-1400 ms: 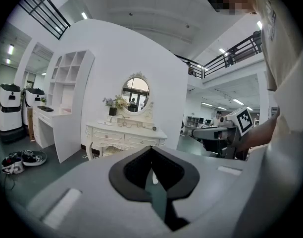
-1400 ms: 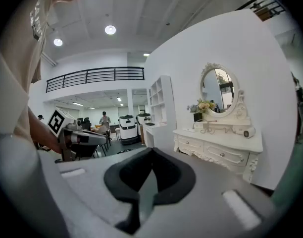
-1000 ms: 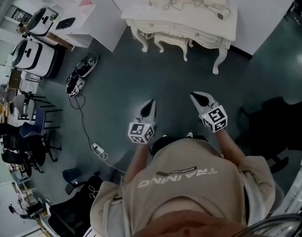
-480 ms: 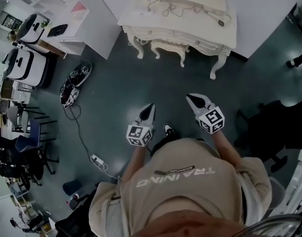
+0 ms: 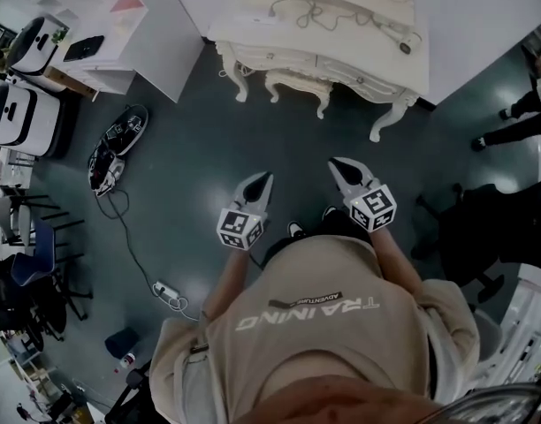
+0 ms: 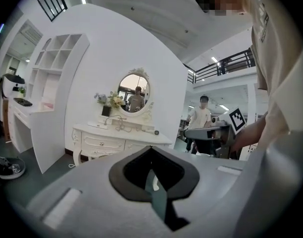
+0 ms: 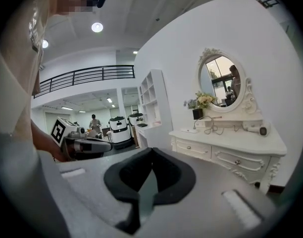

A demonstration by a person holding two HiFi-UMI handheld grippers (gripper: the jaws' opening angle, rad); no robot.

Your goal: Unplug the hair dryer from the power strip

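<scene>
White table at twelve o'clock bears the dryer, well apart from me. My left claw and right claw are closed, empty; arriving closed, I might knock the dryer off.

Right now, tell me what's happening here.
A person holds a gripper in each hand, facing a white dressing table. The left gripper and right gripper are both shut and empty, held over the floor short of the table. The hair dryer lies on the tabletop, untouched.
</scene>
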